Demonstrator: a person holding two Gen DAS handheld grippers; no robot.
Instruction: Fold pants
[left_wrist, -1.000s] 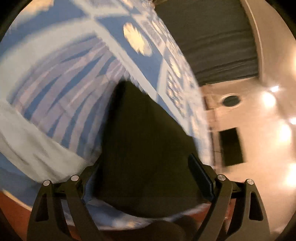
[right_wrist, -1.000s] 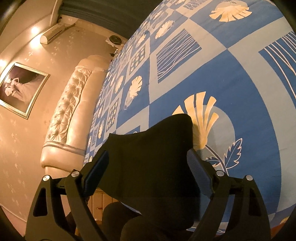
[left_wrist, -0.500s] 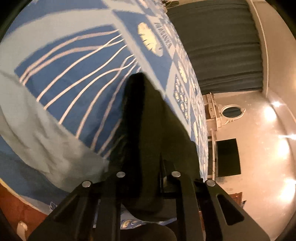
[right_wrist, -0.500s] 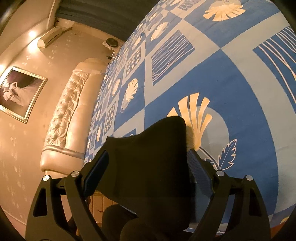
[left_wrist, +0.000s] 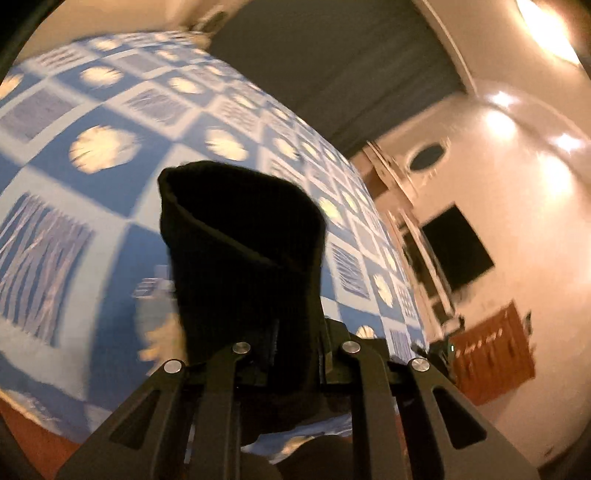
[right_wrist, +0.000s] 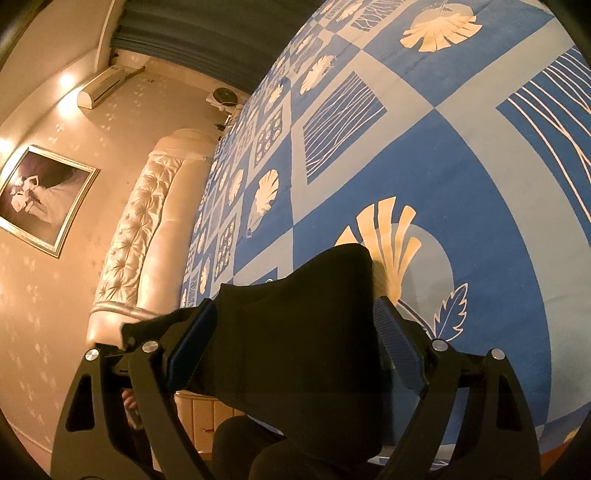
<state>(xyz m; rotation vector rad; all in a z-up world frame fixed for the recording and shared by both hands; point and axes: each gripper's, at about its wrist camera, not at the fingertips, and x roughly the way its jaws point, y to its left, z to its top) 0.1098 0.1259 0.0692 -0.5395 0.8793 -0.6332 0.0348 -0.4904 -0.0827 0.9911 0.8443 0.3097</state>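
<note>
Between the fingers of the left hand-held gripper (left_wrist: 293, 347) a bunched edge of the black pants (left_wrist: 243, 251) is pinched, the jaws drawn almost together on the cloth; the fabric stands up ahead of the fingers in a curled, open-topped fold, lifted clear of the bed (left_wrist: 92, 206), whose blue-and-white patterned cover spreads beyond and to the left of that hand-held gripper; to its right stand a dark curtain (left_wrist: 325, 62) and a dark screen (left_wrist: 458, 247) on the wall. The right hand-held gripper (right_wrist: 295, 339) is spread wide, its jaws well apart; another part of the black pants (right_wrist: 295, 332) lies between its pads and rests on the bed cover (right_wrist: 461, 177) ahead of it; whether the pads press the cloth I cannot tell; left of it run a tufted headboard (right_wrist: 144, 229) and a framed picture (right_wrist: 40, 199).
</note>
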